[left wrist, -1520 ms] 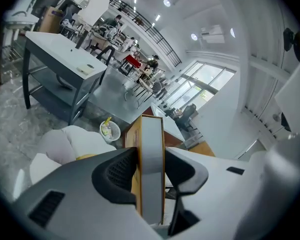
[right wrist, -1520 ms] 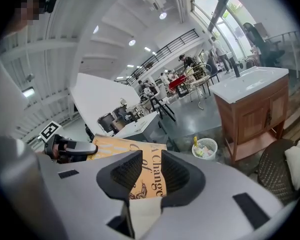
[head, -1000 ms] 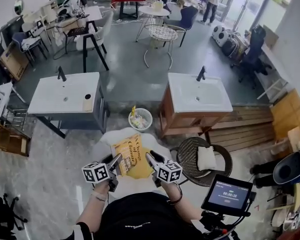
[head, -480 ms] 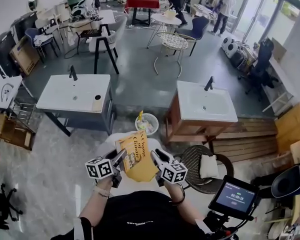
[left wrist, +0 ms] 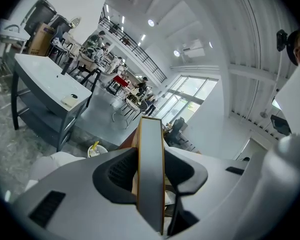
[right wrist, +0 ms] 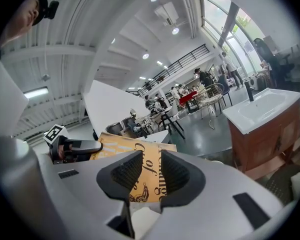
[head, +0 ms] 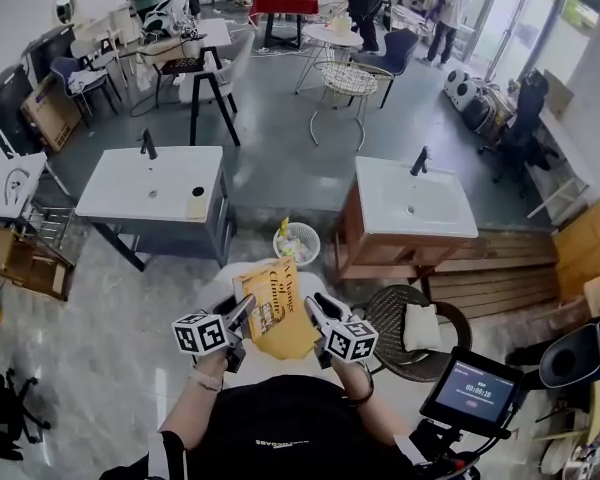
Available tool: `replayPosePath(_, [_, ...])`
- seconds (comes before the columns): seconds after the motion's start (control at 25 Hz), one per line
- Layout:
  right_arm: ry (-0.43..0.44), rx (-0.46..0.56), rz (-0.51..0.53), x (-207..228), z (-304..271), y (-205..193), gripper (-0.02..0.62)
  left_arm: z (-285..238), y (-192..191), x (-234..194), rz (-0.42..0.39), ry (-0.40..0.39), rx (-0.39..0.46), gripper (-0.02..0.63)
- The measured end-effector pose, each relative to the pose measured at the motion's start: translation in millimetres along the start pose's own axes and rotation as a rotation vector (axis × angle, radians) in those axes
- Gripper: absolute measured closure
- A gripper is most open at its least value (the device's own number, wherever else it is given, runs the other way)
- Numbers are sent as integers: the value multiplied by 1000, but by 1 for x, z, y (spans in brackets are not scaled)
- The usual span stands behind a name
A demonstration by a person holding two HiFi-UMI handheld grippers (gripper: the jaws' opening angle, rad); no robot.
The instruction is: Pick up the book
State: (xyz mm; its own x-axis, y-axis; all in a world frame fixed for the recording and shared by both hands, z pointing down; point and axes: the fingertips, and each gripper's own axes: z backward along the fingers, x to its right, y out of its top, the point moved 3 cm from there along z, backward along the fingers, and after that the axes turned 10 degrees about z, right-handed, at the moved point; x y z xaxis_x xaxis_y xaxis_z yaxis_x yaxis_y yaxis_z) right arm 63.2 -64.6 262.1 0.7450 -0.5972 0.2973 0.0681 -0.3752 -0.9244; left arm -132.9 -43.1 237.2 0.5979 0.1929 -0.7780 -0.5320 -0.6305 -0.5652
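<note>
The left gripper [head: 244,311] pinches the yellow book [head: 272,308] at its left edge, tilted above the white round table [head: 214,288]. The right gripper [head: 316,304] stands with jaws apart at the book's right edge. Bare floor [head: 280,183] lies ahead.

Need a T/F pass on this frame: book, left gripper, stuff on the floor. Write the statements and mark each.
1. The left gripper is clamped on the book. True.
2. The book's cover is blue. False: it is yellow.
3. A waste basket stands on the floor between the grey sink cabinet and the wooden sink cabinet. True.
4. The book lies flat on a sink top. False: it is in the left gripper, close in front of the person.
</note>
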Motion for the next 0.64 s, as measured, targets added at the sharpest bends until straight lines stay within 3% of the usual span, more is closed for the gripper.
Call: replayPosePath(0.64, [-26, -6, -40, -1, 18, -12, 463, 4, -15, 4, -6, -4, -35, 440])
